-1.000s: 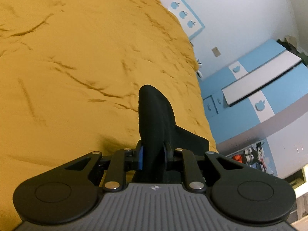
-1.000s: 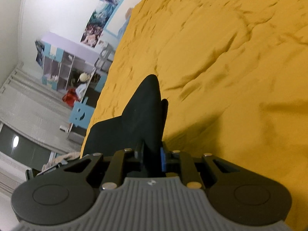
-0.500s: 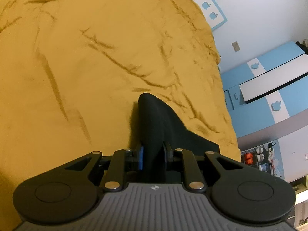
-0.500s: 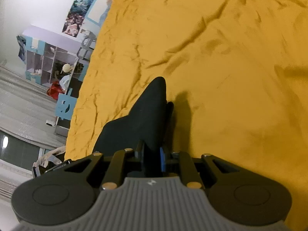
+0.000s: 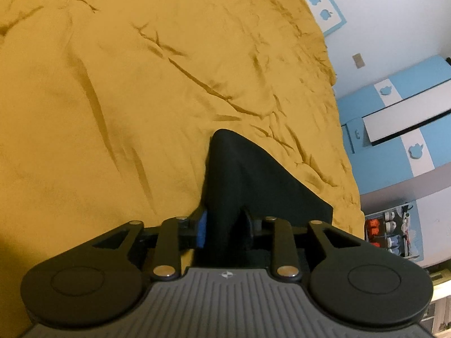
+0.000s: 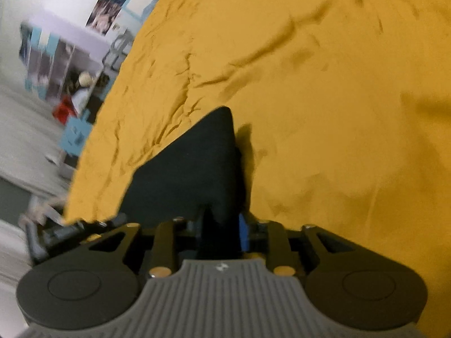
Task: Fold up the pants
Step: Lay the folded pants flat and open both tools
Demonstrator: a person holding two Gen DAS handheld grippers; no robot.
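Observation:
The black pants (image 5: 248, 180) are pinched in both grippers and held above the yellow bedspread (image 5: 126, 98). My left gripper (image 5: 225, 225) is shut on a fold of the pants, and the cloth spreads off to the right. My right gripper (image 6: 222, 225) is shut on another part of the pants (image 6: 197, 169), and the cloth spreads to the left. Most of the garment is hidden below the grippers.
The wrinkled yellow bedspread (image 6: 324, 98) fills most of both views. The bed's edge runs down the right of the left wrist view, with a blue and white cabinet (image 5: 394, 129) beyond. In the right wrist view shelves and clutter (image 6: 64, 64) stand past the bed's left edge.
Both grippers have moved forward over the bed with the pants still held. The right wrist view has swung and is blurred by motion; more black cloth spreads to its left.

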